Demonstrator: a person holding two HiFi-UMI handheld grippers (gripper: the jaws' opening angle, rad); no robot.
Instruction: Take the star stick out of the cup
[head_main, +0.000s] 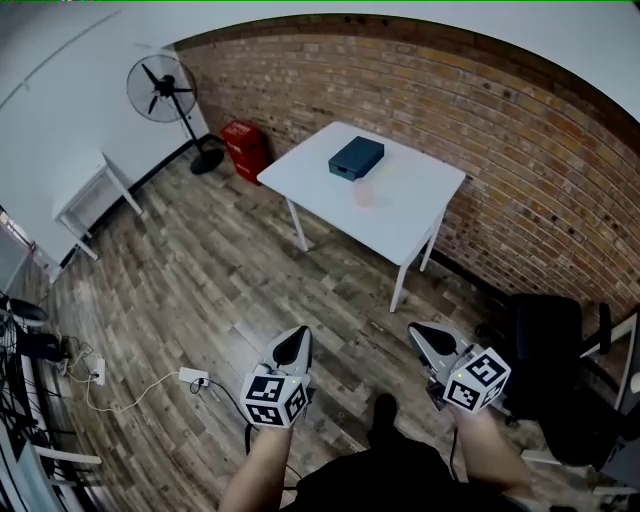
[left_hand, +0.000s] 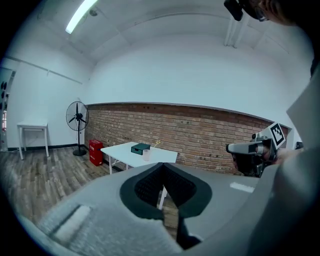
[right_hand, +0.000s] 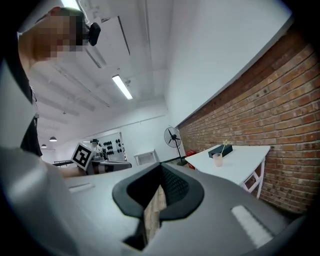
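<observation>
Head view: with my left gripper (head_main: 293, 346) and right gripper (head_main: 432, 341) jaws closed and empty, well apart from the bench (head_main: 405, 222) where the star stick (right_hand: 223, 148) stands in the cup (head_main: 363, 195), arriving with jaws unopened could, I judge, topple the cup.

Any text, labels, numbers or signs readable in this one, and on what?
None can be read.
Cubes on the left gripper and right gripper: black-and-white square markers only, no letters.
Too small to tell any print: red crate, dark box.
</observation>
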